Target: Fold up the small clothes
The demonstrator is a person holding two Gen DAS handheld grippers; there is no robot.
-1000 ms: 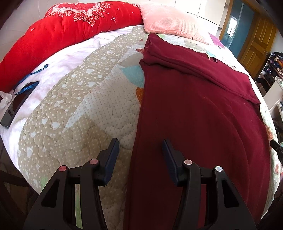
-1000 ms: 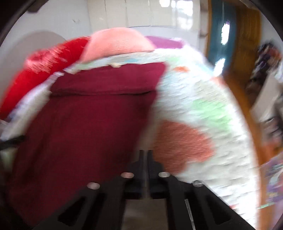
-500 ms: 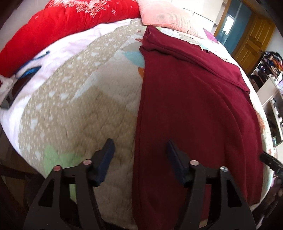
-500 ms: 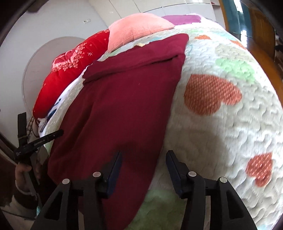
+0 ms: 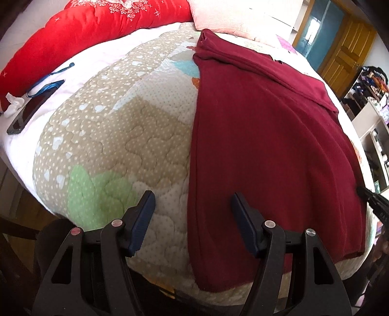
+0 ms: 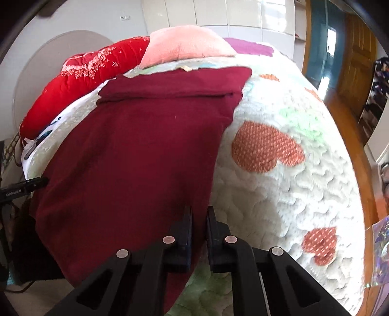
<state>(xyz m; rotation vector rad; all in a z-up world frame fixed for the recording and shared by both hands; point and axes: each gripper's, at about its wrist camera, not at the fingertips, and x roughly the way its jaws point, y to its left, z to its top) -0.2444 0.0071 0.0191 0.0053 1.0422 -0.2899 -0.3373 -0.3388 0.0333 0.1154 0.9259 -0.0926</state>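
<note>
A dark maroon knit garment [image 5: 267, 136] lies flat along a bed, its far end folded over into a thick band near a pink ribbed pillow [image 5: 233, 17], its near hem reaching the mattress edge. Under it is a quilted bedspread [image 5: 116, 126] stitched in heart shapes, beige with white dots on one side, fleecy white with orange and green hearts on the other. A plump red bolster [image 5: 73, 34] with white sparkle print curves along the head of the bed, and a dark phone [image 5: 29, 109] with a blue lanyard rests on the white sheet beside it. The left gripper [image 5: 192, 206] hovers with jaws spread wide, straddling the garment's left edge without pressing it. The right gripper [image 6: 198, 218] has its jaws drawn nearly together on the garment's right edge near the hem; half a second ago they stood apart over that same edge. The left view now shows more of the bed's near edge.
</note>
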